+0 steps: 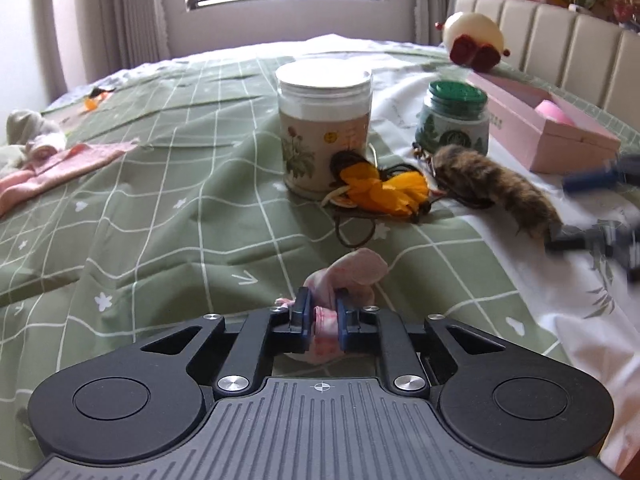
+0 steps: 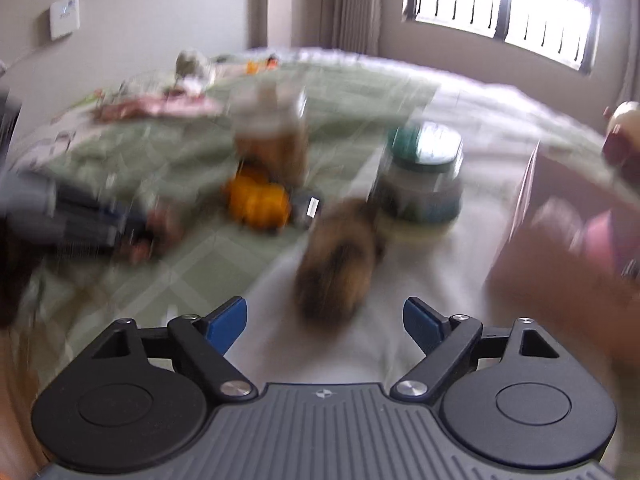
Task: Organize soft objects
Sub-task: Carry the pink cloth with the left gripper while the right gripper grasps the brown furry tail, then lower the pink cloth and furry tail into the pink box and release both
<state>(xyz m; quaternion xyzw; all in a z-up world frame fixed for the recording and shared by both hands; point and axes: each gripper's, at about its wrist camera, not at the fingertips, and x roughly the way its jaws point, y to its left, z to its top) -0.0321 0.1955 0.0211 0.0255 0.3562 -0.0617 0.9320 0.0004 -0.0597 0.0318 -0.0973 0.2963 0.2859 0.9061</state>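
I had the left gripper [image 1: 323, 312] pinched on the pink cloth [image 1: 344, 276] just before the jar [image 1: 325, 128], the right gripper [image 2: 325, 320] open and empty, and feared that thin hold might slip when lifted.

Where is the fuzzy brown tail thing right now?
The fuzzy brown tail lies on the bed's white sheet, right of centre in the left wrist view, just in front of the green-lidded jar and beside the orange flower bundle.
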